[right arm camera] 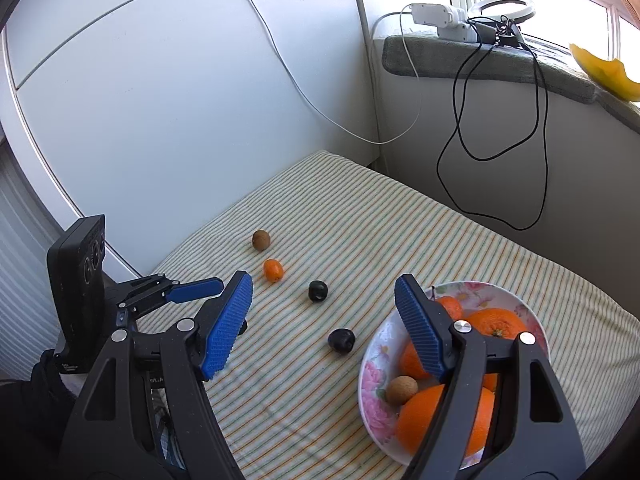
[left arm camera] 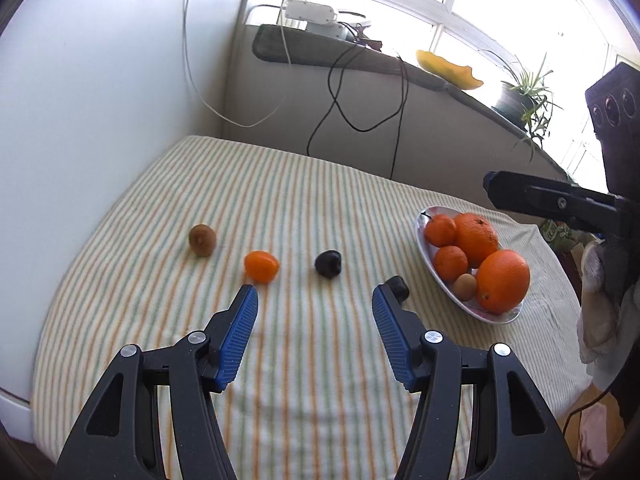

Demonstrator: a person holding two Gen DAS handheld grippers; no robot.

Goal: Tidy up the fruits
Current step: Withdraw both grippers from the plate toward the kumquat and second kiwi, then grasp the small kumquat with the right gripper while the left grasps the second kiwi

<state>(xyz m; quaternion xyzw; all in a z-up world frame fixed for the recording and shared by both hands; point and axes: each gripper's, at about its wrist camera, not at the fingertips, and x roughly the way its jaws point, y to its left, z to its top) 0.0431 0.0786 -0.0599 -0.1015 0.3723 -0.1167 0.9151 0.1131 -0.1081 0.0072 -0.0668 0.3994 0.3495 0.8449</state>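
On the striped cloth lie a kiwi, a small orange and two dark plums. The nearer plum is partly hidden behind my left gripper's right finger. A floral plate at the right holds several oranges and a kiwi. My left gripper is open and empty above the cloth, short of the loose fruit. My right gripper is open and empty, hovering by the plate. The loose kiwi, orange and plums show there too.
A white wall borders the cloth on the left. A grey sill behind carries a white device, dangling cables, a yellow rind and a potted plant. The cloth drops off at the front and right edges.
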